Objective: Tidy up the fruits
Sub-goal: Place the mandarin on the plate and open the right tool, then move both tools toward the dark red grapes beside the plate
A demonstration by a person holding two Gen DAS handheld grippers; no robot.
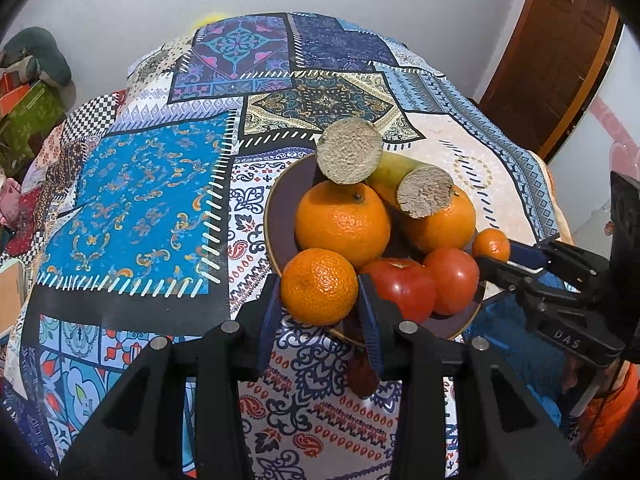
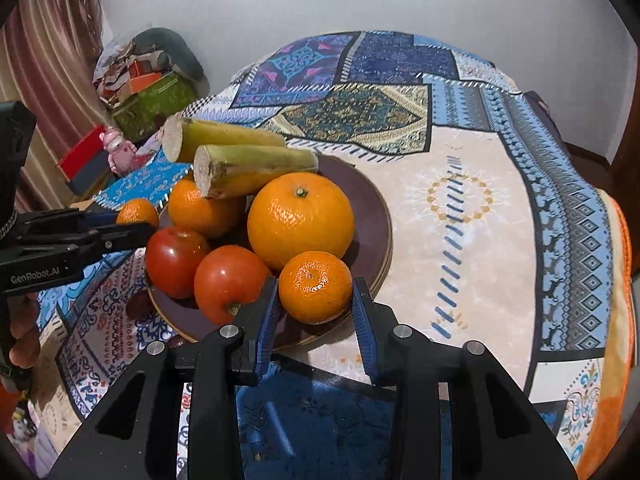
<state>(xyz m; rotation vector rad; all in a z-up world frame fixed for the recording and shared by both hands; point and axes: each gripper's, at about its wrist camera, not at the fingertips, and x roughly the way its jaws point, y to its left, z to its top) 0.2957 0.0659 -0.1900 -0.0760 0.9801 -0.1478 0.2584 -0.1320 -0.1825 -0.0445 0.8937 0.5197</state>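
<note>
Two black two-finger tongs work at opposite sides of one dark purple round plate (image 1: 288, 200) with a thin gold rim. In the left wrist view, the left gripper (image 1: 319, 282) fills the lower centre. Its blue ribbed pads press both sides of a small pebbly orange mandarin (image 1: 319, 292), which overhangs the plate's near rim. The right gripper (image 2: 315, 282) fills the lower centre of its own view. It is closed the same way on a second small mandarin (image 2: 315, 292), which rests on the plate's near rim.

Behind these, the plate is crowded. Two glossy red tomatoes (image 1: 400, 288) touch each other in the middle. Two large oranges (image 1: 342, 224) sit behind them. Two cut yellow-green cane stalks (image 1: 350, 152) lie across the oranges, their pale fibrous ends jutting past the plate's rim.

The plate rests on a patchwork-printed tablecloth (image 1: 132, 208). In the left wrist view, a wide blue panel of cloth runs from the plate to the left of the frame. In the right wrist view, a cream panel runs from the plate's right rim to a blue-patterned border. There the cloth drops over the table's curved edge. A white wall stands close behind the far edge.
</note>
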